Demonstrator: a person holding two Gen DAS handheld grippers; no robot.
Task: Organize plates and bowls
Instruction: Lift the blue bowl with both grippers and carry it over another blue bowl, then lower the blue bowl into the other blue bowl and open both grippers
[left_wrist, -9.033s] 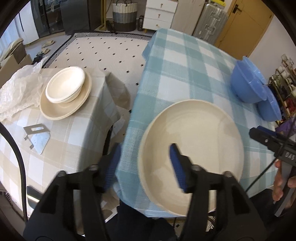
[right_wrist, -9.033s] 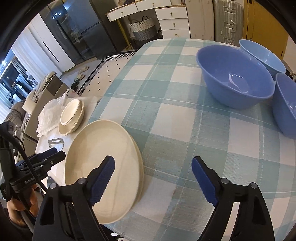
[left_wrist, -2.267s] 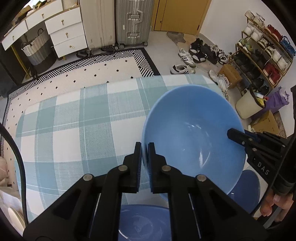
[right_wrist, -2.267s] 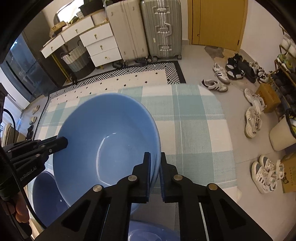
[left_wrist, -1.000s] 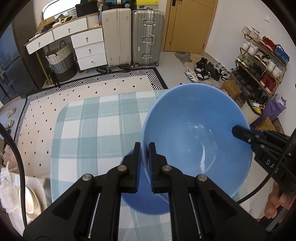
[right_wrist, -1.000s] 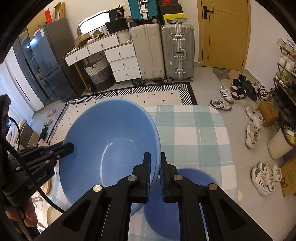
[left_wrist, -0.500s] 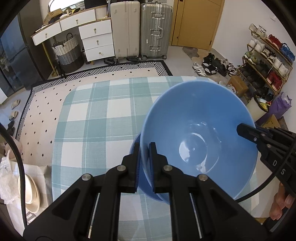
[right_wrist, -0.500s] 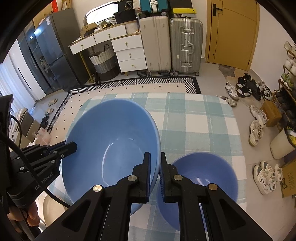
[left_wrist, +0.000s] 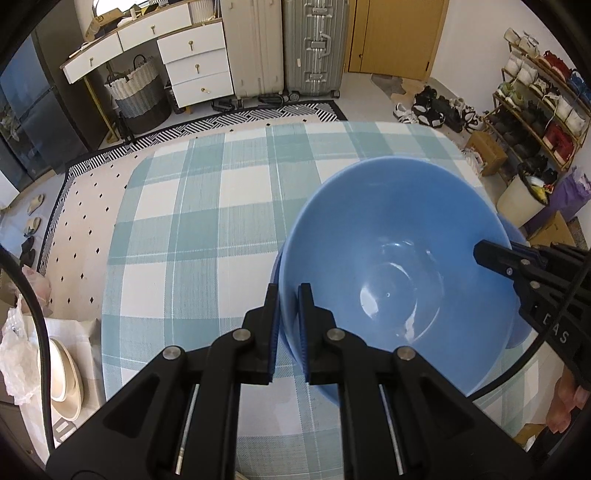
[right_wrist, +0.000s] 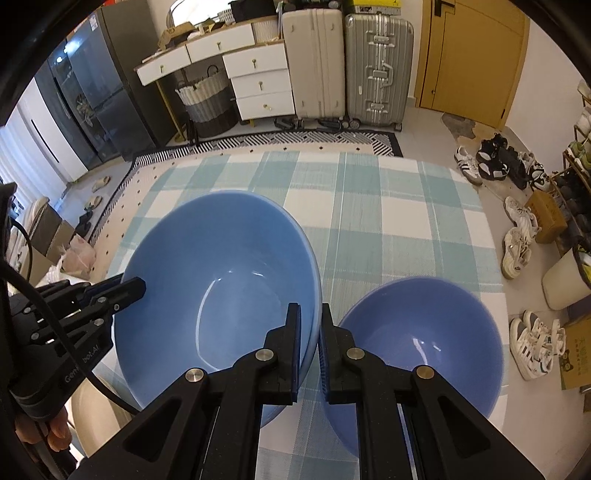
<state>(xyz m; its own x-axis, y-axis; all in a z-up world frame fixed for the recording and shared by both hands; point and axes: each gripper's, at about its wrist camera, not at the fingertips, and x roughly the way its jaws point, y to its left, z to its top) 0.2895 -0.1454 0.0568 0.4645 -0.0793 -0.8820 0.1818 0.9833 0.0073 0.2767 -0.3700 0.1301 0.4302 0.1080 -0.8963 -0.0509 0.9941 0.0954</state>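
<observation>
While clamped on opposite rims, left gripper (left_wrist: 289, 295), right gripper (right_wrist: 310, 317) hold blue bowl (left_wrist: 399, 280).

A lived-in home: suitcases (right_wrist: 347, 66), a shoe rack (left_wrist: 535, 110), a checked tablecloth (left_wrist: 207, 221).

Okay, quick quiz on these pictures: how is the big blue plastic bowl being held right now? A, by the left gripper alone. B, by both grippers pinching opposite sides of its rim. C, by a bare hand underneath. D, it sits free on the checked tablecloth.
B: the left gripper and the right gripper each pinch the rim of the big blue plastic bowl on opposite sides.
</observation>
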